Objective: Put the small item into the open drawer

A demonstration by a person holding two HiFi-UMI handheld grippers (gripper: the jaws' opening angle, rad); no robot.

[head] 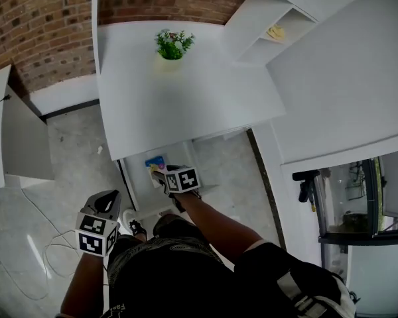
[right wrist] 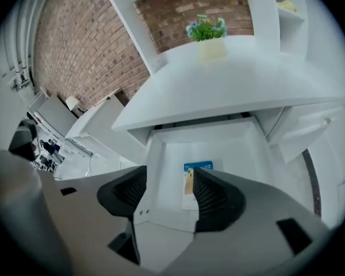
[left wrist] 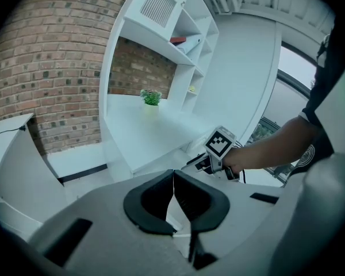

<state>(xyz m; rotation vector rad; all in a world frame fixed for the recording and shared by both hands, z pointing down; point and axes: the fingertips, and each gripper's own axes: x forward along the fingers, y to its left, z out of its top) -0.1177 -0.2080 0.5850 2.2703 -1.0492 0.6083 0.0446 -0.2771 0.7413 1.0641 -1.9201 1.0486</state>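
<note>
Right arm (head: pixel 219 225) outstretched — right claw (head: pixel 158 173) above drawer (head: pixel 138 185).

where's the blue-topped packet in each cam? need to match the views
Head view: the blue-topped packet is low centre, in the open drawer under the desk.
Left gripper view: not in it.
Right gripper view: centre, on the drawer floor, beyond the right hand-held gripper, whose jaws stand apart.
Shared landmark: the potted plant on the desk.
</note>
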